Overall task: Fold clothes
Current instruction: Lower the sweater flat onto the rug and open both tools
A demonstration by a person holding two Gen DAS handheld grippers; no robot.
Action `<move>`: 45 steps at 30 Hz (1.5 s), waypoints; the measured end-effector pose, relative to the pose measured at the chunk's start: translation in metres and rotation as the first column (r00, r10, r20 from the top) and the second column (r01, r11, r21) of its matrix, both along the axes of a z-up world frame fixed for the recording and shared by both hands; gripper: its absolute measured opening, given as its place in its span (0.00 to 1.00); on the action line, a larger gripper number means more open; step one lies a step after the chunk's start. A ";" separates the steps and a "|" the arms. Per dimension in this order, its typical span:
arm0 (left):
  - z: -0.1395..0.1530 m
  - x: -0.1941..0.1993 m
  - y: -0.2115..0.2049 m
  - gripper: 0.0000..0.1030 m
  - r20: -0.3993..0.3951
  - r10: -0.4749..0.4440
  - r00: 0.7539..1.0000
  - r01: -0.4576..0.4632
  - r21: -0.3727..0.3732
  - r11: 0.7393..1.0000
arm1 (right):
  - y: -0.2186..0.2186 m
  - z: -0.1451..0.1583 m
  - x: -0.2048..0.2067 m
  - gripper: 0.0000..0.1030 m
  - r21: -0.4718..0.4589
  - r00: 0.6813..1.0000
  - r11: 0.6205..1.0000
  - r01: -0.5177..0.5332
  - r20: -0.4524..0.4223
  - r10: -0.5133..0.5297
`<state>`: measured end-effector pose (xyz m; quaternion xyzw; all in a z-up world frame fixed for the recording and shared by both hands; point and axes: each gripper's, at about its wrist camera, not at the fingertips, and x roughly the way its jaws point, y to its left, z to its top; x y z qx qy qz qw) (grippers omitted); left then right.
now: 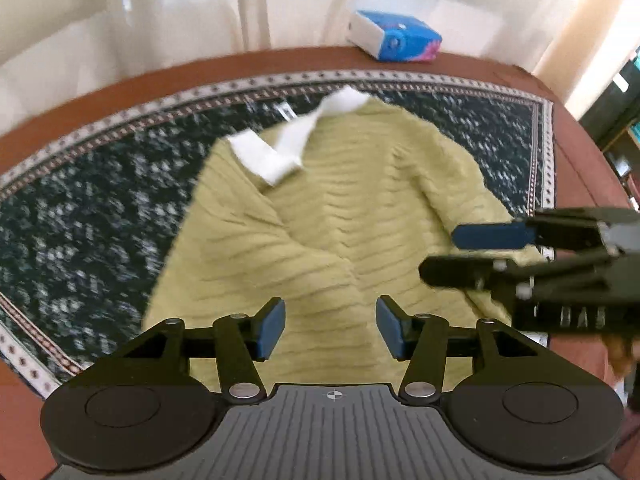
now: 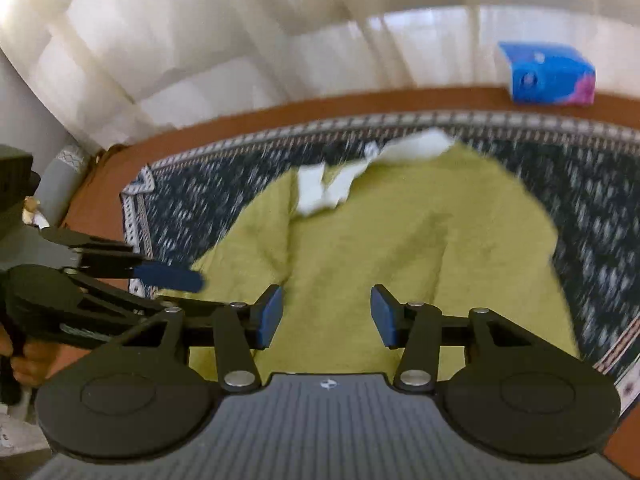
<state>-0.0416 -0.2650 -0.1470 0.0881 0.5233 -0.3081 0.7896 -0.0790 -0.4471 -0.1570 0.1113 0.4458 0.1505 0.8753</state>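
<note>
The yellow-green knit sweater [image 1: 340, 220] with its white collar [image 1: 280, 148] lies on the patterned mat [image 1: 80, 220] covering the worktop. Both the left tongs [image 1: 331, 330] and right tongs [image 2: 326, 316] hang parted and empty above its near hem. For a clean fold, each should probably pinch one hem corner evenly.

Ribbed knit cloth sweater [image 1: 328, 216], woven patterned mat [image 1: 80, 216], smooth brown tabletop [image 1: 576, 152], glossy tissue pack [image 1: 394, 36]
</note>
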 end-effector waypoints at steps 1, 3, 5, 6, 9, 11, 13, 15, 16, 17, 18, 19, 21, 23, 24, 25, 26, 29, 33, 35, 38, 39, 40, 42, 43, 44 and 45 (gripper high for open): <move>-0.003 0.000 -0.003 0.64 -0.006 0.005 1.000 -0.005 0.000 1.000 | 0.002 -0.002 -0.005 0.52 -0.007 1.000 1.000 0.004 -0.006 -0.004; -0.007 0.000 -0.006 0.64 -0.002 0.016 1.000 -0.016 0.008 1.000 | -0.004 -0.003 -0.016 0.52 -0.053 0.999 0.997 0.055 0.008 -0.054; -0.010 0.000 -0.010 0.64 0.001 0.021 1.000 -0.021 0.017 1.000 | -0.014 -0.004 -0.026 0.54 -0.106 0.994 0.988 0.113 0.024 -0.111; -0.012 0.001 -0.012 0.64 -0.006 0.017 1.000 -0.017 0.018 1.000 | -0.018 -0.006 -0.031 0.55 -0.137 0.991 0.982 0.131 0.028 -0.129; -0.018 0.001 -0.015 0.56 -0.022 0.009 1.000 -0.009 0.025 1.000 | -0.031 -0.015 -0.039 0.55 -0.179 0.989 0.973 0.143 -0.006 -0.147; -0.021 0.002 -0.014 0.35 -0.034 0.016 0.999 -0.015 0.021 1.000 | -0.036 -0.021 -0.042 0.55 -0.193 0.988 0.970 0.145 -0.026 -0.153; -0.023 0.004 -0.011 0.05 -0.046 0.023 0.999 -0.022 0.014 1.000 | -0.034 -0.026 -0.043 0.55 -0.198 0.987 0.969 0.145 -0.035 -0.154; -0.021 0.007 -0.006 0.00 -0.048 0.036 0.998 -0.036 0.002 0.999 | -0.033 -0.030 -0.044 0.55 -0.202 0.987 0.969 0.143 -0.046 -0.155; -0.018 0.009 -0.002 0.00 -0.050 0.042 0.998 -0.042 -0.005 0.999 | -0.032 -0.032 -0.044 0.55 -0.203 0.987 0.969 0.142 -0.051 -0.156; -0.015 0.011 0.003 0.00 -0.051 0.048 0.998 -0.049 -0.012 0.999 | -0.031 -0.034 -0.044 0.55 -0.203 0.986 0.969 0.143 -0.057 -0.158; -0.010 0.015 0.009 0.00 -0.049 0.058 0.997 -0.059 -0.019 0.998 | -0.031 -0.035 -0.043 0.55 -0.201 0.985 0.969 0.145 -0.064 -0.161; -0.005 0.018 0.015 0.00 -0.044 0.068 0.997 -0.069 -0.025 0.997 | -0.031 -0.037 -0.042 0.55 -0.199 0.984 0.969 0.146 -0.068 -0.162; 0.007 0.030 0.030 0.00 -0.014 0.093 0.996 -0.094 -0.019 0.995 | -0.032 -0.038 -0.042 0.55 -0.196 0.984 0.970 0.147 -0.070 -0.163; 0.019 0.042 0.045 0.00 0.023 0.122 0.992 -0.121 -0.008 0.993 | -0.034 -0.038 -0.042 0.55 -0.192 0.983 0.970 0.148 -0.076 -0.166; 0.026 0.050 0.054 0.00 0.052 0.139 0.989 -0.139 0.003 0.990 | -0.034 -0.039 -0.042 0.55 -0.193 0.983 0.970 0.147 -0.080 -0.165; 0.032 0.057 0.064 0.00 0.082 0.158 0.984 -0.160 0.018 0.987 | -0.034 -0.039 -0.041 0.55 -0.193 0.983 0.970 0.145 -0.083 -0.164; 0.036 0.065 0.075 0.00 0.110 0.182 0.977 -0.187 0.034 0.982 | -0.034 -0.039 -0.041 0.55 -0.195 0.983 0.970 0.144 -0.085 -0.163; 0.041 0.088 0.108 0.00 0.158 0.266 0.951 -0.280 0.078 0.957 | -0.033 -0.040 -0.041 0.56 -0.203 0.984 0.970 0.136 -0.086 -0.156; 0.032 0.116 0.146 0.00 0.165 0.365 0.916 -0.386 0.119 0.915 | -0.030 -0.041 -0.041 0.57 -0.214 0.985 0.968 0.127 -0.085 -0.148; 0.020 0.123 0.157 0.00 0.156 0.391 0.907 -0.412 0.137 0.901 | -0.028 -0.041 -0.040 0.59 -0.221 0.986 0.968 0.121 -0.085 -0.143; 0.000 0.130 0.164 0.00 0.149 0.408 0.901 -0.430 0.168 0.887 | -0.027 -0.041 -0.039 0.59 -0.230 0.987 0.967 0.113 -0.089 -0.137; -0.007 0.132 0.166 0.00 0.147 0.414 0.899 -0.435 0.178 0.882 | -0.026 -0.041 -0.038 0.59 -0.233 0.987 0.966 0.111 -0.090 -0.135; -0.014 0.135 0.168 0.00 0.140 0.415 0.899 -0.436 0.190 0.880 | -0.026 -0.042 -0.038 0.59 -0.235 0.987 0.966 0.109 -0.091 -0.133; -0.031 0.140 0.167 0.13 0.101 0.401 0.911 -0.413 0.218 0.884 | -0.025 -0.042 -0.036 0.61 -0.239 0.987 0.966 0.099 -0.096 -0.125; -0.037 0.141 0.167 0.28 0.091 0.396 0.914 -0.407 0.226 0.885 | -0.024 -0.042 -0.036 0.63 -0.242 0.988 0.966 0.094 -0.099 -0.121; -0.037 0.141 0.167 0.34 0.103 0.399 0.911 -0.412 0.222 0.883 | -0.023 -0.042 -0.035 0.64 -0.247 0.988 0.965 0.086 -0.103 -0.115; -0.037 0.141 0.168 0.48 0.116 0.402 0.908 -0.418 0.218 0.882 | -0.022 -0.042 -0.034 0.65 -0.254 0.989 0.964 0.077 -0.107 -0.107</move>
